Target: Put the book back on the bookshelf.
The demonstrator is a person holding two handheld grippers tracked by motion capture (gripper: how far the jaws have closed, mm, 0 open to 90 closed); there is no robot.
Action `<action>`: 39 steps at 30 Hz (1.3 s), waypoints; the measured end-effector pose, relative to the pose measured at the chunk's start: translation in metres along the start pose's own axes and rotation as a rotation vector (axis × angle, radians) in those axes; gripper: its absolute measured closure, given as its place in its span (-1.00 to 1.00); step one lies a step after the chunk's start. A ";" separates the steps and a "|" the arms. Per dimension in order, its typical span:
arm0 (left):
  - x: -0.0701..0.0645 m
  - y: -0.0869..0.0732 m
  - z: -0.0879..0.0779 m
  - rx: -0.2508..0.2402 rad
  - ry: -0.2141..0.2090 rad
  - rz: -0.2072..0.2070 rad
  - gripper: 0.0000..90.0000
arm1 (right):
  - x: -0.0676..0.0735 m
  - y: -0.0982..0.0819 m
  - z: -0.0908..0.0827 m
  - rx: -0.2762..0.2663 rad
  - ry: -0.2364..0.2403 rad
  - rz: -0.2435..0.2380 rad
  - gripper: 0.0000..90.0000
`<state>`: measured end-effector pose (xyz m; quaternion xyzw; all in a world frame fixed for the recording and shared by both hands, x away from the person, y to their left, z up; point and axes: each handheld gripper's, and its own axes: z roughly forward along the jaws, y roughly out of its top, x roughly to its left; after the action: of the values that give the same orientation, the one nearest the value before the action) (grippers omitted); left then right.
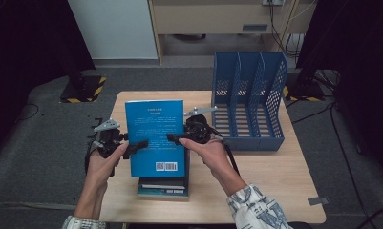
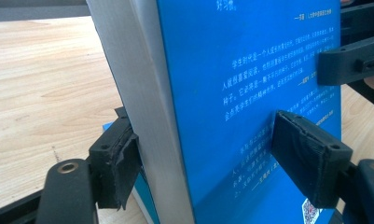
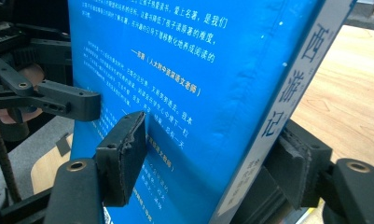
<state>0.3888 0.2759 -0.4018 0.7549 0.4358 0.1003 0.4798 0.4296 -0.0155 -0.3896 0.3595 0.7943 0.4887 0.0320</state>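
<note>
A blue book (image 1: 155, 136) with white print and a barcode on its back cover is held lifted and tilted over a short stack of books (image 1: 163, 186). My left gripper (image 1: 134, 144) clamps its left edge, and my right gripper (image 1: 177, 138) clamps its right edge. In the left gripper view the pads (image 2: 306, 158) press on the cover and the far side of the book (image 2: 250, 70), at the page edges. In the right gripper view the book (image 3: 184, 70) sits between the pads (image 3: 124, 154), which squeeze it near the white spine.
A blue three-slot file organizer (image 1: 249, 102) stands on the right rear part of the wooden table (image 1: 275, 191). A person's hands and patterned sleeves come in from the bottom. Dark stands and cables sit on the grey floor around the table.
</note>
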 end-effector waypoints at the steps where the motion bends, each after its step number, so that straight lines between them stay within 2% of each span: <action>1: 0.000 0.000 0.000 0.000 0.000 0.000 -0.42 | 0.000 0.000 0.000 0.000 0.000 0.000 -0.27; 4: 0.000 0.003 0.000 0.001 0.007 0.008 -0.40 | 0.000 0.003 -0.001 -0.008 -0.008 -0.010 -0.23; 25: -0.001 0.014 -0.003 -0.015 0.028 0.000 -0.21 | 0.003 0.011 -0.008 -0.027 -0.042 -0.048 -0.08; 28: -0.001 0.019 -0.002 -0.017 0.038 0.003 -0.20 | 0.004 0.014 -0.009 -0.030 -0.049 -0.049 -0.06; 30: -0.001 0.023 -0.001 -0.017 0.050 0.016 -0.19 | 0.003 0.016 -0.010 -0.035 -0.058 -0.056 -0.04; 31: 0.000 0.029 0.000 -0.011 0.065 0.035 -0.19 | 0.003 0.018 -0.011 -0.039 -0.069 -0.063 -0.03; 39: 0.006 0.046 0.010 -0.012 0.068 0.052 -0.15 | -0.006 0.027 -0.012 -0.049 -0.089 -0.074 0.03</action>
<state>0.4242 0.2667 -0.3714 0.7594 0.4314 0.1409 0.4663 0.4444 -0.0207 -0.3635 0.3504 0.7925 0.4901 0.0942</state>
